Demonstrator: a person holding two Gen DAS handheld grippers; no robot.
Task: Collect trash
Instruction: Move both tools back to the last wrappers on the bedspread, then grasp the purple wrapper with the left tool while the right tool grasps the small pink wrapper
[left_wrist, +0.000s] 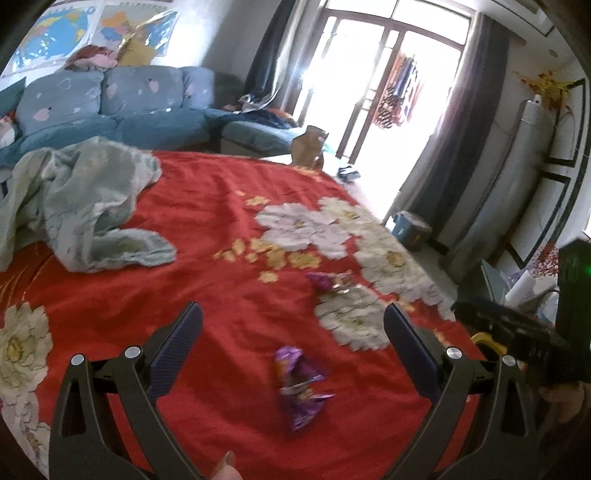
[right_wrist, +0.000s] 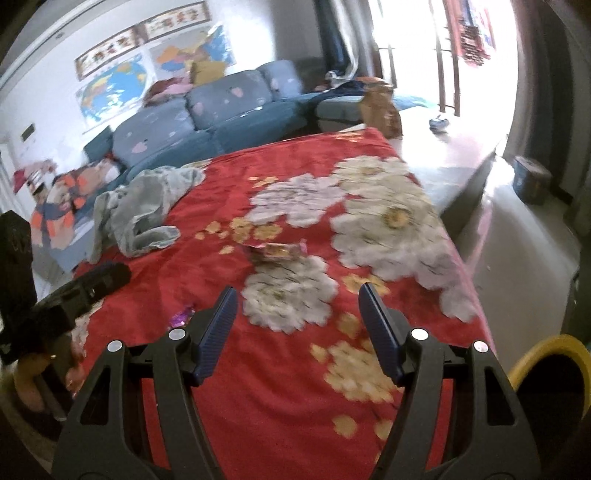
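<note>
1. A wide bed covered with a red plush blanket (left_wrist: 207, 236) printed with large white and gold flowers is filling most of both views.
2. A long blue fabric sofa (left_wrist: 122, 107) with pale petal prints is standing behind the bed, beneath coloured wall maps (left_wrist: 70, 29).
3. A crumpled pale green-grey cloth (left_wrist: 81, 199) is lying on the far left part of the blanket.
4. A brown paper bag (left_wrist: 308, 146) is standing upright past the bed's far edge, near the bright glass doors.
5. The left hand-held gripper (left_wrist: 293, 345) is hovering over the blanket with its two dark blue padded fingers spread wide apart and nothing between the pads.
6. The right hand-held gripper (right_wrist: 297, 325) is likewise hanging above the blanket, fingers parted and gripping nothing.
7. A crinkled purple foil snack wrapper (left_wrist: 301, 387) is lying on the red blanket just in front of the left hand-held gripper, between its fingers in that view but untouched.
8. A second purple and gold foil wrapper (left_wrist: 332, 282) is resting farther out, at the edge of a white flower, ahead of the right hand-held gripper.
</note>
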